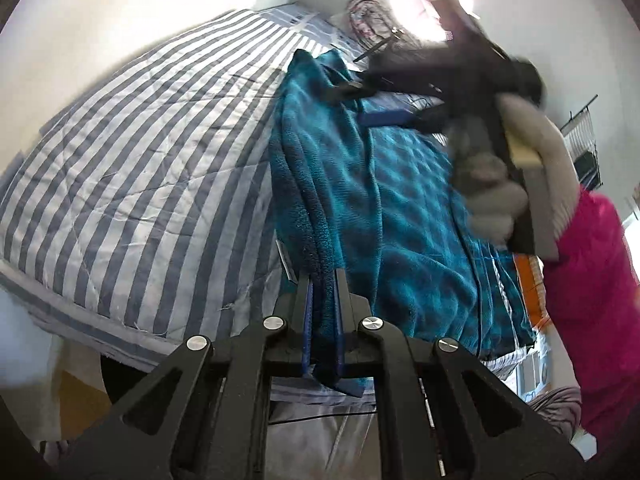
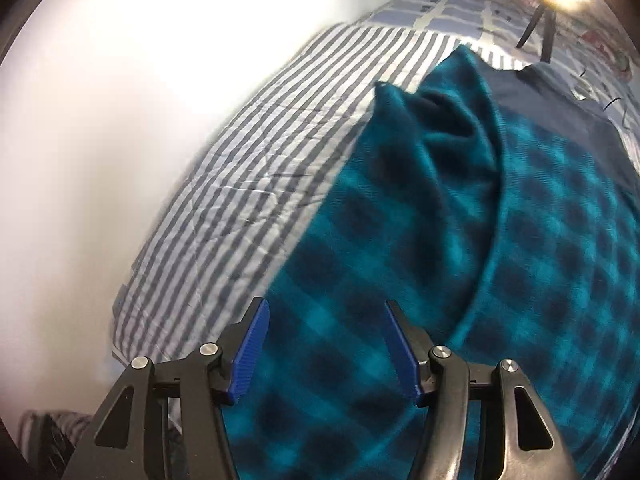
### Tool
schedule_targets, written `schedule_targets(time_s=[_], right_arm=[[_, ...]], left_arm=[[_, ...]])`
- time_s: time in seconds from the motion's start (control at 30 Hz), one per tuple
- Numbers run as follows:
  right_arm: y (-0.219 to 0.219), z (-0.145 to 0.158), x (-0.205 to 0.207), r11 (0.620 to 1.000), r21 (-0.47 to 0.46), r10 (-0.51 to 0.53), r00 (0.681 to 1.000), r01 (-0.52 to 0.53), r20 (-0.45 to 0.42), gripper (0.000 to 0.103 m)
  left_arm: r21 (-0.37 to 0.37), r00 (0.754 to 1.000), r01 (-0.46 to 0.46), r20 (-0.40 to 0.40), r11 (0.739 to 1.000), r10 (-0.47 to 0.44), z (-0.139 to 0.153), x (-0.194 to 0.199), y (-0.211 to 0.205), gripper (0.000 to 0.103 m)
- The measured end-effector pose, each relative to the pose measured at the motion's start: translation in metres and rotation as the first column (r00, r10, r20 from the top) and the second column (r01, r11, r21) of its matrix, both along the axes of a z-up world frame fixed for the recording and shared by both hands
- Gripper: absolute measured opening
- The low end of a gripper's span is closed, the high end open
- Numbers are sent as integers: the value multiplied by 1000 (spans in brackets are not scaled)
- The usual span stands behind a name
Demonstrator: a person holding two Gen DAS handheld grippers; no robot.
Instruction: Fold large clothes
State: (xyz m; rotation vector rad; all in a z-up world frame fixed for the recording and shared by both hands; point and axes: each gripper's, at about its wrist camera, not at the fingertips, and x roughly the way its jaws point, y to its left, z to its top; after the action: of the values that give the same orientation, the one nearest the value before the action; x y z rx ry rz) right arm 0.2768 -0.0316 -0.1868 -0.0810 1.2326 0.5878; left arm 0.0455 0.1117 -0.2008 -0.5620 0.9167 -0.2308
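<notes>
**Fold under way: one edge gripped, the rest still to be squared**

Left of both tools, the striped quilt (image 1: 132,168) covers the bed and lies bare beside the garment. The left tool (image 1: 323,312) has its fingers pressed together on a bunched edge of the teal plaid fleece garment (image 1: 384,208), pinching several layers that run straight ahead of it in a ridge. This suggests one lengthwise fold is at least partly made.

To the right of that ridge the fleece spreads flat over the bed, and the right tool (image 2: 325,344) hovers over it, ahead and to the right of the left tool, with its fingers spread and nothing between them. A raised hump of cloth stands ahead of it.

Judging from this, the folding is only partly done: the loose hump needs flattening and further folds remain.
</notes>
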Motion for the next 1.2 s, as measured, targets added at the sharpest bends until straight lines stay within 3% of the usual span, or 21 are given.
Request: schedule_targets(time_s=[0.2,0.43,0.6,0.67,0.87,1.2], right_arm=[[39,-20,12,997,-75,-7,1000,5,-28,60],[69,-47,10,972,-235,19,1000,-21,-7,59],[72,-53,10,961,-277,11,1000,-8,12,24],[60,-49,11,973,-232,-12,1000,14,10,12],[1,-34,16,996,15,-90,995,91,-40,7],[-100,-14,11,935,300,-180,982,191,-63,7]], left_arm=[[15,1000,24,15,1000,-25,3,-6,-7,6],[42,998,51,24,998,-52,6,-2,-18,6],[82,996,75,37,994,-78,12,-2,-31,6],[95,995,83,42,992,-87,15,-2,-35,6],[159,987,132,72,978,-144,28,-5,-59,5],[272,956,231,114,934,-270,45,-10,-117,5]])
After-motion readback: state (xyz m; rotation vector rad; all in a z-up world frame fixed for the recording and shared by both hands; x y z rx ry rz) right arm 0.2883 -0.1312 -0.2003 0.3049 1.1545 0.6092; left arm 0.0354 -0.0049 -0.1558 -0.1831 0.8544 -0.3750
